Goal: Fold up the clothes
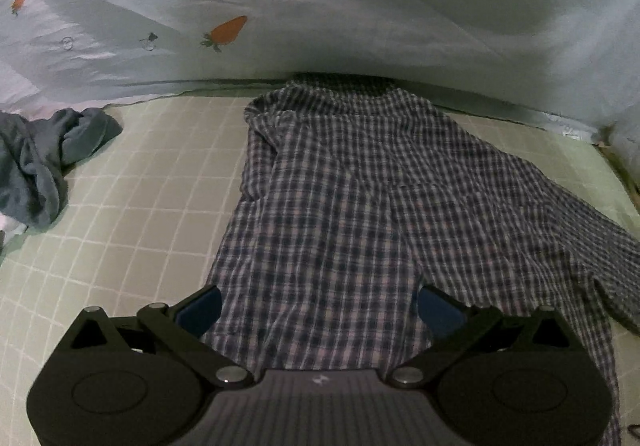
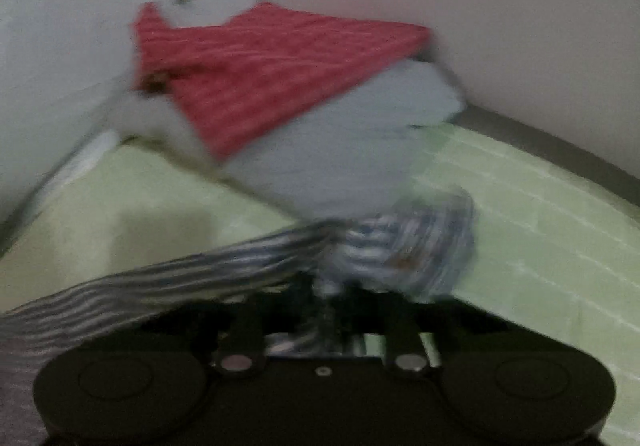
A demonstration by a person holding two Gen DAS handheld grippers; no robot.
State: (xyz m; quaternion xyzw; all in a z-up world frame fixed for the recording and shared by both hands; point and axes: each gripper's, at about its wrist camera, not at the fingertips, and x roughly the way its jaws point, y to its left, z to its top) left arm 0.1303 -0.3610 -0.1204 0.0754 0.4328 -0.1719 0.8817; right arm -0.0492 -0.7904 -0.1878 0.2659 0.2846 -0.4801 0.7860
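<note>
- Left gripper: jaws wide apart, hovering over the near hem of the plaid shirt, nothing between the pads – no grip yet on that side.
- Right gripper: jaws together, clamped on a bunched bit of the shirt's plaid cloth; a strip of it trails off to the left. View's badly blurred, so how deep the bite is can't be told.
- Shirt itself lies spread on the bed, green checked sheet, collar end at the far side, right sleeve sprawling off to the right.
- Risk: w/ only one side pinched, a pull would prob. drag the whole shirt askew instead of folding it.
- Risk: shallow bite on bunched fabric could slip mid-lift, sleeve flops back.
- Further off, a crumpled grey garment sits well apart on the left – no snag danger there.
- Farthest: carrot-print quilt along the back; in the right view a red striped cloth on a pale stack – a wide swing might clip it.
</note>
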